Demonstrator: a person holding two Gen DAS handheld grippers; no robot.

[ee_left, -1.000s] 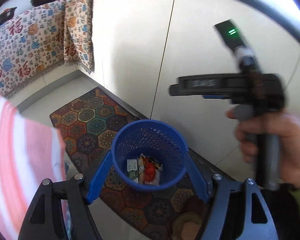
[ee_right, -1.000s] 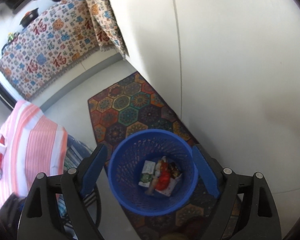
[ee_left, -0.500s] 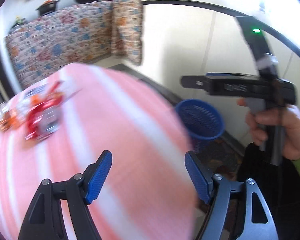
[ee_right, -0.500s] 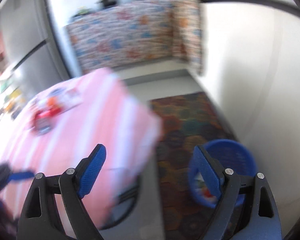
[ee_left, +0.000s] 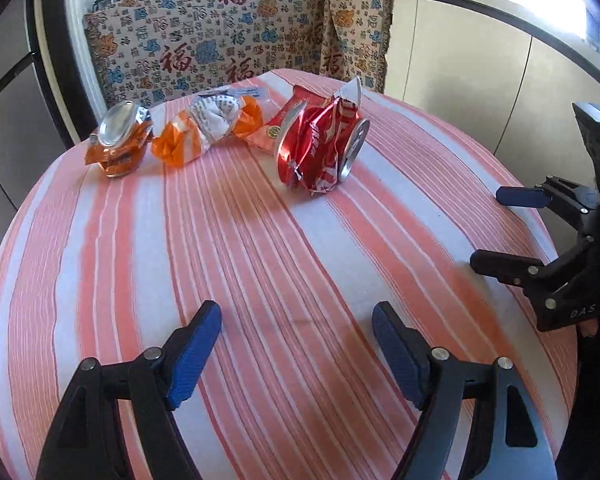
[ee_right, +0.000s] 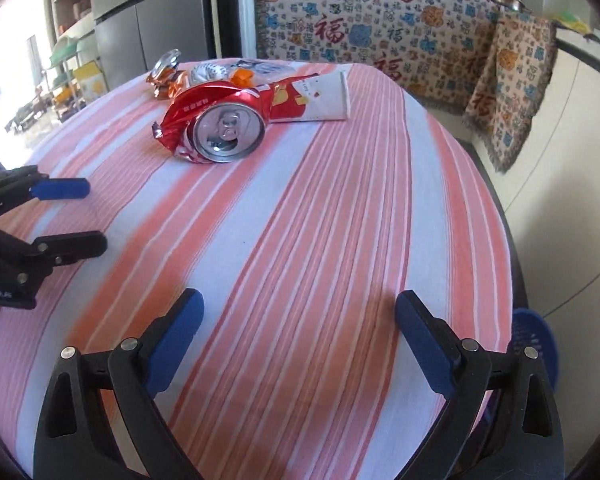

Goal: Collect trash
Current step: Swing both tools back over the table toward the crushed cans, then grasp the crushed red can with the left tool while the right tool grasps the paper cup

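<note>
Left wrist view. Left tongs [ee_left: 296,354] spread wide and empty, poised low over the striped tabletop [ee_left: 260,280]. Trash lined up along the far edge: a crushed red can [ee_left: 320,152] lying on its side, nearest of the lot; behind it a red snack wrapper [ee_left: 284,120]; further left a crumpled orange-and-white wrapper [ee_left: 212,128]; at the far left a crushed orange can [ee_left: 118,140]. Right tongs [ee_left: 496,232] seen at the right edge, likewise spread and holding nothing.

Handling, as a judgement: cans probably light, thin-walled, stiff only along the creases, likely sharp at the torn folds; best pinched across the flattened body rather than over the slick round end. Wrappers limp and slippery, better taken at a bunched part than at a flat edge.

Right wrist view. Right tongs [ee_right: 298,322] open, empty, above the cloth. Red can [ee_right: 216,124] ahead and a little left, its silver top turned toward the camera, well apart from the tongs; a flattened red-and-white packet [ee_right: 312,100] touching it behind; orange scraps [ee_right: 168,80] beyond. Left tongs [ee_right: 96,216] at the left edge, open. Blue basket [ee_right: 536,344] just visible below the tabletop's right rim, on the floor.

Cloth soft, liable to ruck if scraped. Patterned fabric [ee_right: 380,28] draped behind, grey fridge [ee_right: 156,12] at left, pale cabinet doors [ee_right: 572,140] at right.
</note>
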